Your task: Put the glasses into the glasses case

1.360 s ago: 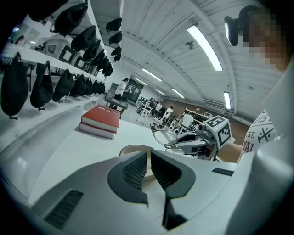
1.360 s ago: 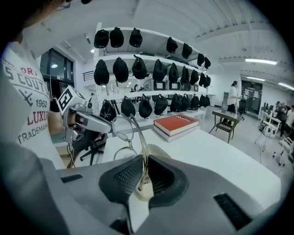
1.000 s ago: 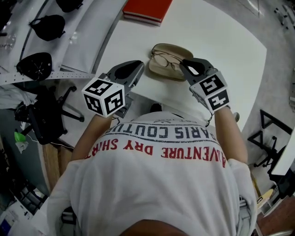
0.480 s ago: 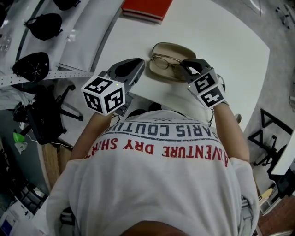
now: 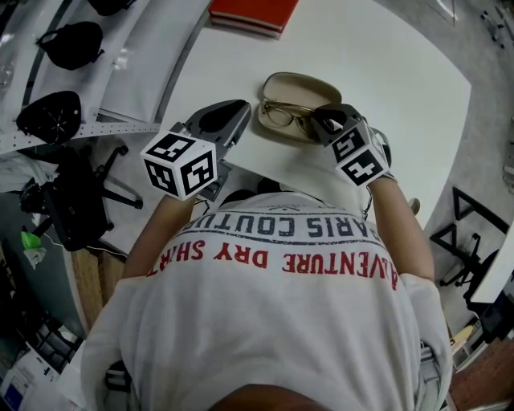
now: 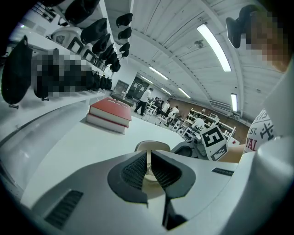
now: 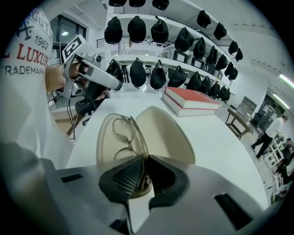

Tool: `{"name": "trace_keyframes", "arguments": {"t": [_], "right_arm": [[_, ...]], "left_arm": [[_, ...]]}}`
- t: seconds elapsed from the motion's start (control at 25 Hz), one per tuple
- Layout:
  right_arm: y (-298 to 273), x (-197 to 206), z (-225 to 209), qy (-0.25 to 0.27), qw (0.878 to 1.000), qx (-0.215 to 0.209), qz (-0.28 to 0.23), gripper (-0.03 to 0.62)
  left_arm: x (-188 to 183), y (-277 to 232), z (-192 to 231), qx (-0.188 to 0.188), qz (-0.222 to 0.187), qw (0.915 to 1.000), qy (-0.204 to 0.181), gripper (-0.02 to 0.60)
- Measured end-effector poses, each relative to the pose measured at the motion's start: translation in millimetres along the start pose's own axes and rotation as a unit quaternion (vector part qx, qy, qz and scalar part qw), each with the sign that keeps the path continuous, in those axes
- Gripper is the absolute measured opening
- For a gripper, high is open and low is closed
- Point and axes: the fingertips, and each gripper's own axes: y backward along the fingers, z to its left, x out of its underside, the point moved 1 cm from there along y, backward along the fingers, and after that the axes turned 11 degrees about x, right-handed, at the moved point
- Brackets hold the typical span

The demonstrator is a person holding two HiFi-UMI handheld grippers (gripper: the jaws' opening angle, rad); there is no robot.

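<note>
Your right tongs (image 7: 143, 166) are clenched on the near end of the glasses (image 7: 120, 136), the thin metal frame pinched between the two ribbed pads. The rest of the glasses reaches away from the tongs into the open glasses case (image 7: 167, 133). Their lenses lie inside the shallow tan shell nearest you, and the other shell lies open flat beside it. The case sits on the white bench (image 5: 385, 72), close to the edge in front of your body, with the right tongs pointing steeply down at its right end. Your left tongs (image 6: 148, 154) are drawn together with only a sliver between the pads and nothing in them. They hang just to the left of the case, over the bench edge, pointing toward it without touching it. A red book (image 5: 253, 14) lies on the far side of the bench, well apart from the case.
</note>
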Motion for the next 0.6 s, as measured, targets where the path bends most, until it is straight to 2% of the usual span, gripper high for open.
{"name": "trace_keyframes", "arguments": {"t": [0.32, 0.4, 0.48, 0.6], "right_arm": [[-3, -3, 5, -0.017, 1.000, -0.016, -0.001, 0.057], [-2, -4, 1, -0.028, 0.999, -0.015, -0.004, 0.092], [0, -5, -2, -0.040, 0.999, -0.011, -0.010, 0.155], [14, -11, -8, -0.081, 0.996, -0.015, -0.039, 0.178]], "left_arm": [[2, -3, 2, 0.003, 0.002, 1.0000, 0.000, 0.048], [0, -5, 2, 0.004, 0.001, 1.0000, -0.002, 0.048], [-3, -6, 1, 0.005, 0.000, 1.0000, -0.006, 0.048], [-10, -7, -7, 0.010, -0.004, 0.9998, -0.015, 0.048]]}}
